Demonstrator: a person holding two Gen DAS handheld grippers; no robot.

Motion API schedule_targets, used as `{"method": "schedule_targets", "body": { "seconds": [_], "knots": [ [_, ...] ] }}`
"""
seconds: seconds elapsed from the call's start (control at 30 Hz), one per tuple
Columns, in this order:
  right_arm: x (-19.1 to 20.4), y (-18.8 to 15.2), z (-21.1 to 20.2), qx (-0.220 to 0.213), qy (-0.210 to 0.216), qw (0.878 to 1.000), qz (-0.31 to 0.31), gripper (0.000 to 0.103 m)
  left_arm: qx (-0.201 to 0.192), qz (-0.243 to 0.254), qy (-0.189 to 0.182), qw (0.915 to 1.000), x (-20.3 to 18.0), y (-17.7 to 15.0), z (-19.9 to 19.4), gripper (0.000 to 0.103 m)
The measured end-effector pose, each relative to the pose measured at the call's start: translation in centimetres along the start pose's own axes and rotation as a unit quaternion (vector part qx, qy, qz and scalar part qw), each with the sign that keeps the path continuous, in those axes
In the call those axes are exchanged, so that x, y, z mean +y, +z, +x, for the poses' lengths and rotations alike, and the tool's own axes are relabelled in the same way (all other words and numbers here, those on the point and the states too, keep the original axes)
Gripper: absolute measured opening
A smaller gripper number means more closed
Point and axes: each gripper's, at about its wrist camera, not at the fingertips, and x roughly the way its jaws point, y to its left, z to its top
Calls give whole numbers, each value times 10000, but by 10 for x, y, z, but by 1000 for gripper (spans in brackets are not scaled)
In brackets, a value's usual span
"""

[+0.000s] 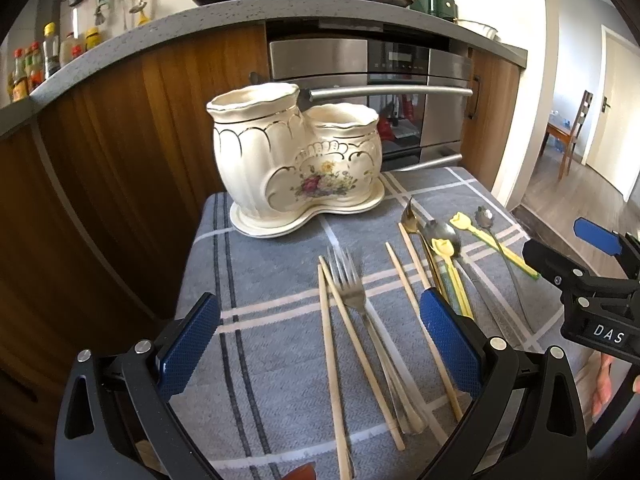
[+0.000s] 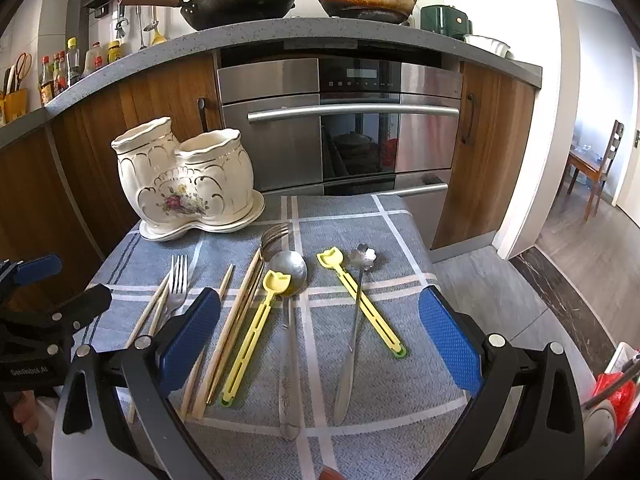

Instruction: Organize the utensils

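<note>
A bench [image 2: 400, 216] covered with a grey checked cloth is seen in front of a steel oven [image 2: 340, 120]. At its far left corner a cream ceramic holder [image 2: 184, 188] with two openings is set on a matching saucer; both openings appear empty.

The utensils are laid out flat on the cloth, none of them in the holder. Two silver forks can be counted: one fork [image 2: 178, 284] at the left, lying against a pair of chopsticks [image 2: 154, 308], and a second fork [image 2: 272, 236] whose tines show behind the large spoon [image 2: 288, 272]. Four wooden chopsticks can be made out in the left wrist view, two beside the left fork and two nearer the middle. Two yellow plastic utensils are present: one [image 2: 256, 320] just beside the large spoon, the other [image 2: 360, 300] crossed by a small flower-shaped spoon [image 2: 356, 312]. Two spoons are thus counted.

The left tool [image 1: 320, 344] is held wide above the left fork and chopsticks, nothing between its blue pads. The right tool [image 2: 320, 336] is likewise spread wide over the spoons and yellow utensils, gripping nothing.
</note>
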Motion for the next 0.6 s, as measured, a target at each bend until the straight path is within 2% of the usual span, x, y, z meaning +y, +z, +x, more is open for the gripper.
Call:
{"method": "schedule_targets", "body": {
  "seconds": [0.13, 0.33, 0.5, 0.6],
  "knots": [
    [0, 3, 1, 19, 8, 10000, -8, 98, 31, 18, -21, 10000, 0, 0, 1, 99],
    [-4, 15, -5, -134, -55, 9999, -36, 98, 247, 28, -317, 9992, 11, 4, 8, 99],
    [-16, 33, -5, -189, -129, 9997, -92, 98, 254, 641, -157, 9975, 14, 3, 14, 99],
    [-19, 39, 2, -92, -122, 9994, -317, 98, 252, 583, -273, 9976, 28, 5, 19, 99]
  ]
}}
